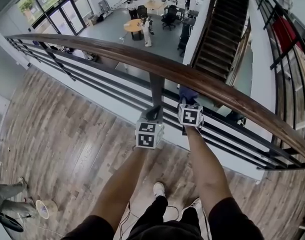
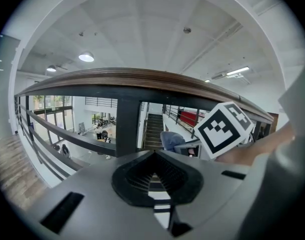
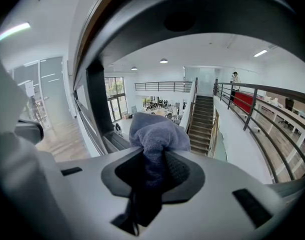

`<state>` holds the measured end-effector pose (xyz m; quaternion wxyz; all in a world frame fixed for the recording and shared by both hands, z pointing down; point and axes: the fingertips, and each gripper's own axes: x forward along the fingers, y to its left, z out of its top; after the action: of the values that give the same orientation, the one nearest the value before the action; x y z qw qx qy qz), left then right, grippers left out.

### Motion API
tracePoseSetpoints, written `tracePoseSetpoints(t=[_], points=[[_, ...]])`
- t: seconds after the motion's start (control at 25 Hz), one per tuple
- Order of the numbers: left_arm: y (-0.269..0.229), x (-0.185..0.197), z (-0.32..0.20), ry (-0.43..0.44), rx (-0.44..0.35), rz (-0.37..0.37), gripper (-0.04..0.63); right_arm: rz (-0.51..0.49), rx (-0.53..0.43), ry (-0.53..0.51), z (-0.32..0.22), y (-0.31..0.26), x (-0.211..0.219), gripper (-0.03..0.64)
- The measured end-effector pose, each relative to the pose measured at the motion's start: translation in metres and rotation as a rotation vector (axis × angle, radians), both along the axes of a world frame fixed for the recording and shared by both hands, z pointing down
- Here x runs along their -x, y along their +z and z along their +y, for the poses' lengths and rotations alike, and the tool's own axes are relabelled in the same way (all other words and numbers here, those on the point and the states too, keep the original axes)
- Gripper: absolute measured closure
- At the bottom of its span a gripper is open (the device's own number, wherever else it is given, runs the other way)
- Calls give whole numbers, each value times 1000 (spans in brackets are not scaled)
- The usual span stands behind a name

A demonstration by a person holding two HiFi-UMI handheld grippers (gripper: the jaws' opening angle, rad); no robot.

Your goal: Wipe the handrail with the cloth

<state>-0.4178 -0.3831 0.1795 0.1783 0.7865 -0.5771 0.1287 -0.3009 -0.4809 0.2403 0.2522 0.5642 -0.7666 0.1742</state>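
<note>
Wood-plank floor (image 1: 67, 134) covers the near landing, and far below a grey hall (image 1: 110, 31) holds a round table (image 1: 134, 25), office chairs (image 1: 169, 15) and glass doors (image 1: 60, 15) at far left, with a dark staircase (image 1: 220, 39) to the right, under a white ceiling (image 2: 142, 24) with lamps (image 2: 86, 57).

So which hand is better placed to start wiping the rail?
Right, probably. The right gripper is shut on the cloth, which sits just beneath the wooden handrail. The left gripper holds nothing, its jaws together, so it has nothing to wipe with.
</note>
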Motion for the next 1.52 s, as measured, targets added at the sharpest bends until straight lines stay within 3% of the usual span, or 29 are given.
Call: tracePoseSetpoints(t=[0.4,1.04,1.52], points=[[-13,-80,-2,58,-12,-24,597,-7,-31,68,28,-4,-107,526],[-24,-308,14,253,-12,-52,597,-27,-2,242,91,-8,-361,526],[-24,-492,47,346,5,-2,597,-15,5,319,146,-13,-543,526]])
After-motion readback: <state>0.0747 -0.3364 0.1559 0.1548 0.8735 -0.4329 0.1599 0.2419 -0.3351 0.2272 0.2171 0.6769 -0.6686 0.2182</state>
